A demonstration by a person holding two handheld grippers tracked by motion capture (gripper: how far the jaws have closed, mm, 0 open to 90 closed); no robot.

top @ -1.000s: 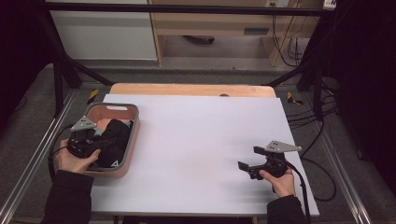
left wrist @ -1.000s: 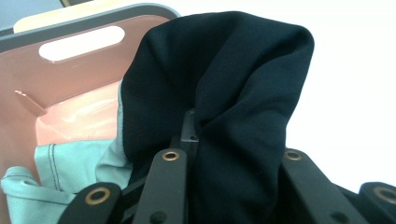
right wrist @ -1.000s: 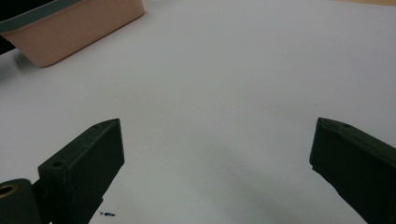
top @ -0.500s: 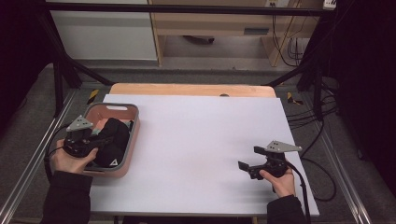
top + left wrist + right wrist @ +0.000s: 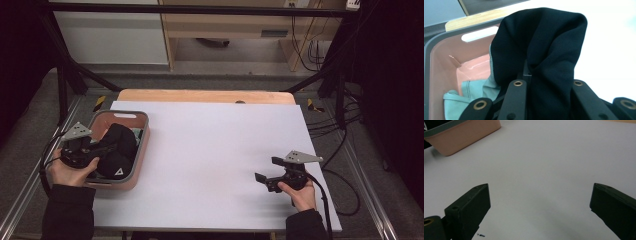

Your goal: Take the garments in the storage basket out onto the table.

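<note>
A pink bin (image 5: pixel 141 148) with a grey rim stands at the table's left edge. In it a black garment (image 5: pixel 120 146) is bunched up over a teal cloth (image 5: pixel 469 92). My left gripper (image 5: pixel 97 150) reaches into the bin from its left side, jaws shut on a fold of the black garment (image 5: pixel 549 50), which rises in a hump above them. At the table's right front, my right gripper (image 5: pixel 263 173) rests low over the white surface. Its jaws stand wide open around bare table (image 5: pixel 540 195).
The white table top (image 5: pixel 215 150) stretches between the two hands. A wooden strip (image 5: pixel 200 96) runs along the far edge. The bin's corner (image 5: pixel 461 135) lies far ahead of the right gripper. Metal frame rails and cables flank the table.
My left hand has drawn slightly to the left with the black garment in its jaws. The right hand has stayed where it was.
</note>
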